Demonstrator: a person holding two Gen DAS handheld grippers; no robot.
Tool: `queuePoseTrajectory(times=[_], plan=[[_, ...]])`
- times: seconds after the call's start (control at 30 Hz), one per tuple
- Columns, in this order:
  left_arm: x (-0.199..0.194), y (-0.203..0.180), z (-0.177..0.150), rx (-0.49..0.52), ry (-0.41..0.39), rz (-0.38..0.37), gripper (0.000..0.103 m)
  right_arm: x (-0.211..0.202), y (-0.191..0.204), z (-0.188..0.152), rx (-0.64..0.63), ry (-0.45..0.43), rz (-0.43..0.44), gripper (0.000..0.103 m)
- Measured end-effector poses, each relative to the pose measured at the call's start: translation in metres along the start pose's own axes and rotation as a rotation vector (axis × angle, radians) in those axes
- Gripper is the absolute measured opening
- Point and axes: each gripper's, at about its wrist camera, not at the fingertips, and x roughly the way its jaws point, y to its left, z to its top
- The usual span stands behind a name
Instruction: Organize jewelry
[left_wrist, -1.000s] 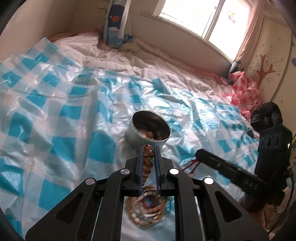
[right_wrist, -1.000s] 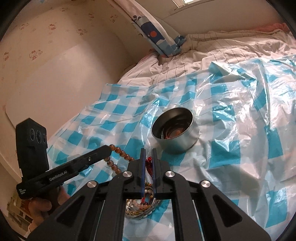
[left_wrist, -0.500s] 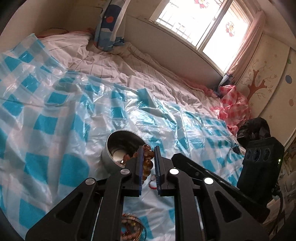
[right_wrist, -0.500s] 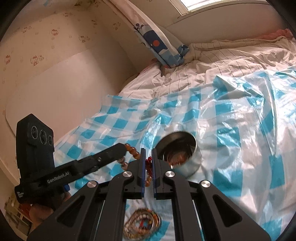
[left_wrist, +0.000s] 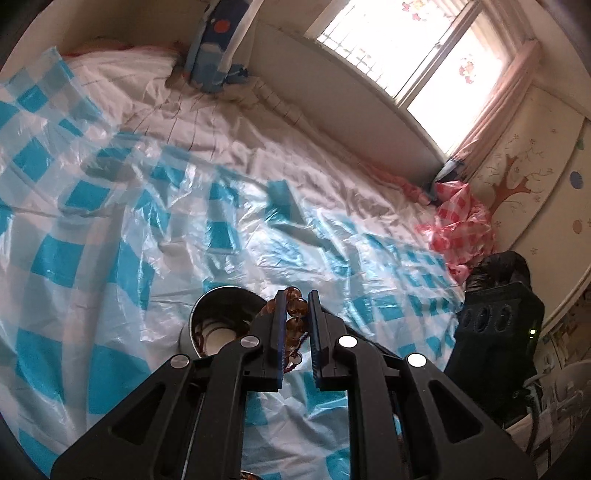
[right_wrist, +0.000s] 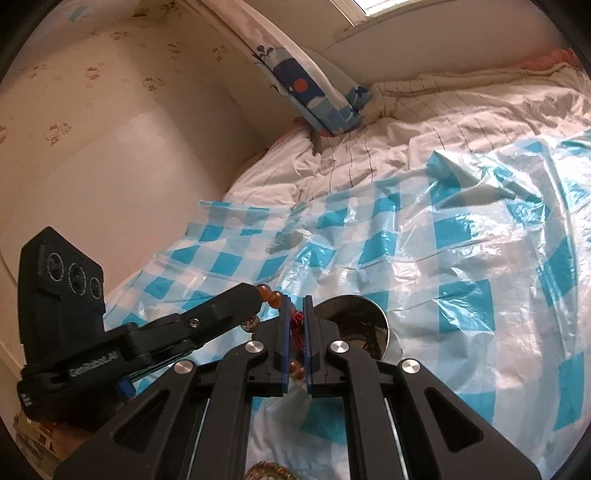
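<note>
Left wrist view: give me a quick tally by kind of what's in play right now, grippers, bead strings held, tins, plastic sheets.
Grippers: 2, the left gripper and the right gripper
Amber bead bracelet, held between both: 1
Round metal tin: 1
Blue checked plastic sheet: 1
Pink checked plastic sheet: 1
Total: 6

Metal tin: near rim hidden behind left gripper; in the right wrist view, lower half covered by right gripper.
Tin contents: dark tangle, too dim to name.
Bead bracelet: mostly masked by the jaws.
Jewelry pile: cut off at bottom edge.
Red strand: kind unclear.
Checked plastic sheet: far left blurred.
</note>
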Motion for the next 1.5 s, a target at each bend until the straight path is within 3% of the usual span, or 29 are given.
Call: queuePoseTrajectory(times=[0.07,0.1,0.13,0.5,0.8,1.0,1.5], plan=[[0.017,0.007,-0.002,-0.013,0.061,0.083,0.011,0.024,-0.010,-0.003,0.007,0.085,-0.051,0.015],[0.023,0.012,-0.004,-0.017,0.082,0.133,0.011,0.030,-0.016,-0.005,0.014,0.100,-0.081,0.035],[0.026,0.016,-0.006,-0.029,0.099,0.149,0.011,0.036,-0.025,-0.009,0.036,0.114,-0.108,0.040],[0.002,0.031,0.000,-0.050,0.045,0.196,0.030,0.012,-0.040,-0.007,0.054,0.035,-0.131,0.047],[0.001,0.010,-0.002,0.099,0.024,0.347,0.045,0.013,-0.041,-0.007,0.031,0.042,-0.158,0.056],[-0.002,-0.002,-0.003,0.190,0.003,0.422,0.052,0.012,-0.033,-0.009,-0.014,0.044,-0.174,0.062],[-0.012,-0.004,-0.006,0.258,-0.022,0.489,0.057,0.013,-0.028,-0.011,-0.044,0.052,-0.192,0.065]])
